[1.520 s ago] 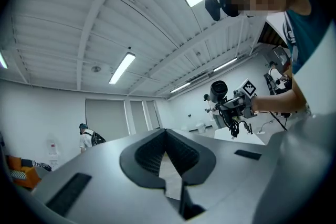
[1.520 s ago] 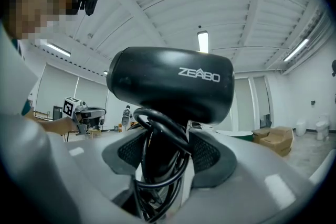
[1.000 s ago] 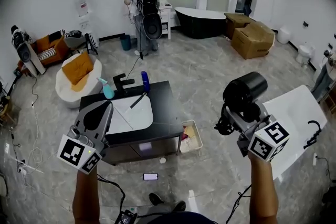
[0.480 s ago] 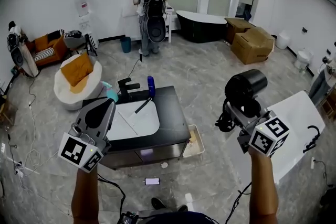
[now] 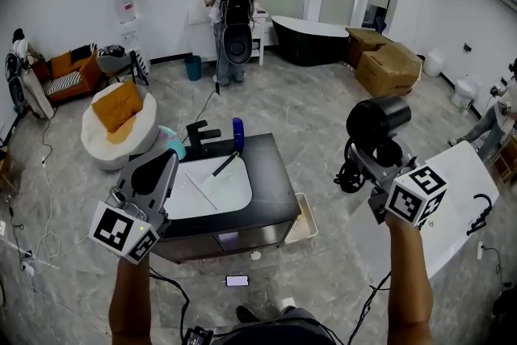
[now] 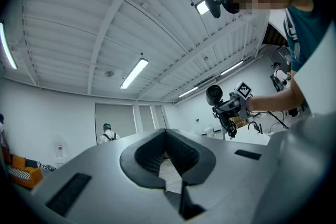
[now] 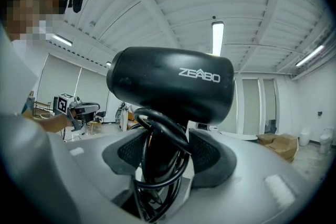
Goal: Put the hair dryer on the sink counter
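A black hair dryer (image 5: pixel 378 124) with its cord coiled round the handle is held up at the right, with my right gripper (image 5: pixel 378 159) shut on the handle. In the right gripper view the dryer's barrel (image 7: pixel 173 84) stands above the pads (image 7: pixel 207 152), which press on the handle and cord. My left gripper (image 5: pixel 152 178) is raised at the left, shut and empty, its pads touching at the tips (image 6: pixel 166 134). The black sink counter (image 5: pixel 271 178), with a white basin (image 5: pixel 214 188) and a black faucet (image 5: pixel 202 133), stands on the floor below and between both grippers.
A blue bottle (image 5: pixel 237 133) and a teal bottle (image 5: pixel 171 145) stand at the counter's back edge. A tray (image 5: pixel 300 227) and a phone (image 5: pixel 237 280) lie on the floor beside it. A white table (image 5: pixel 452 190) is at the right; a person with a backpack (image 5: pixel 234 8) stands far back.
The counter has shifted right and a little nearer in the head view. The person at the back has stepped right to the wall. Both grippers keep their pose and the dryer stays held.
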Available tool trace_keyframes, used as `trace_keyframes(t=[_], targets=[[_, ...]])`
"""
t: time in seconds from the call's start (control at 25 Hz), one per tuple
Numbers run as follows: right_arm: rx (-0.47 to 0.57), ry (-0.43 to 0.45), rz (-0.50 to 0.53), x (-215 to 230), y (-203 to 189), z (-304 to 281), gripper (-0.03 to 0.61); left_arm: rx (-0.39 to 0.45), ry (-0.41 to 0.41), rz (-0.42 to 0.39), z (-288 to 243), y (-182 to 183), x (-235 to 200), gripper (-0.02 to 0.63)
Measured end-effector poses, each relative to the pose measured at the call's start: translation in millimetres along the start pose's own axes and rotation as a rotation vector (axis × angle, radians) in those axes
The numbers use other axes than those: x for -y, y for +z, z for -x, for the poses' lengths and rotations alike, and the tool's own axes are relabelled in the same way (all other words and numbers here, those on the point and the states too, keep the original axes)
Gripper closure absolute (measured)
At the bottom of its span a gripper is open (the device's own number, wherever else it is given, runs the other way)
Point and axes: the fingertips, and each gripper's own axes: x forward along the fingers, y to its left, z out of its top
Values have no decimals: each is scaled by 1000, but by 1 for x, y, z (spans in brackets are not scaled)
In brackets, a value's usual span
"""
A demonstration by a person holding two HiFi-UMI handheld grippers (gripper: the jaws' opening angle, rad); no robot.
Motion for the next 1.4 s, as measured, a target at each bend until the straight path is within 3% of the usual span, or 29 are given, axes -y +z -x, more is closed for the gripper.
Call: trace_keyframes(t=[0.64,0.84,1.4], targets=[[-58,89,-26,32,-34,-76,324,-54,95,-21,3,-21,-14,607],[-95,123,-28,47,-47,-125,324,-79,124,-19,-12,-35,-34,607],[-231,214,-45,83,-124,-229,325,-147,228,13,-38,-91,-67,607]])
